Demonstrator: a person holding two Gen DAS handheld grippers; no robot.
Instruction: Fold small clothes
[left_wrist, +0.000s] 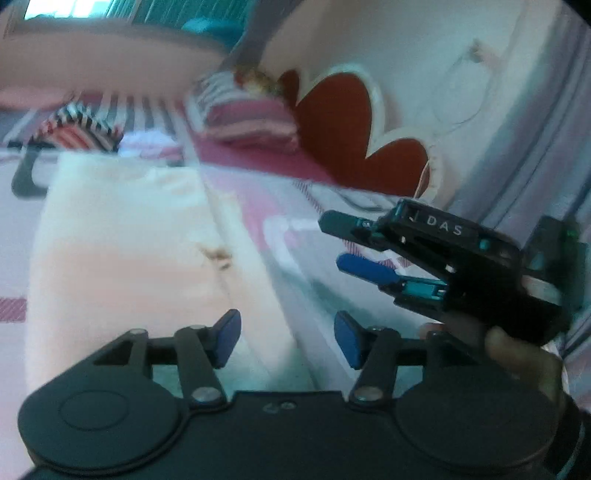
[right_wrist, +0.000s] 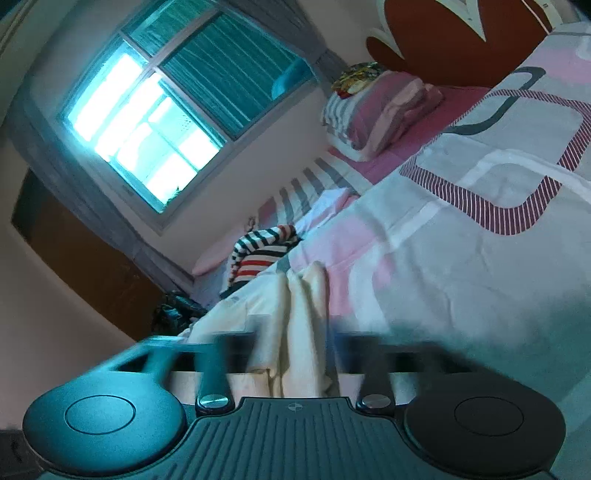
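A cream-white small garment (left_wrist: 122, 251) lies flat on the patterned bedspread (left_wrist: 295, 236). My left gripper (left_wrist: 286, 338) is open and empty, hovering over the garment's right edge. My right gripper (left_wrist: 334, 242) shows in the left wrist view to the right of the garment, jaws apart with nothing between them. In the right wrist view the garment (right_wrist: 295, 314) lies just ahead of the right gripper (right_wrist: 295, 354), whose fingers are blurred by motion. A striped red, white and dark garment (right_wrist: 258, 254) lies further up the bed, also seen in the left wrist view (left_wrist: 79, 129).
A pink striped pillow (right_wrist: 380, 107) lies at the head of the bed by a red headboard (left_wrist: 332, 129). A window (right_wrist: 147, 122) and a brown cabinet (right_wrist: 85, 258) are on the far wall. A dark bag (right_wrist: 173, 314) sits beside the bed.
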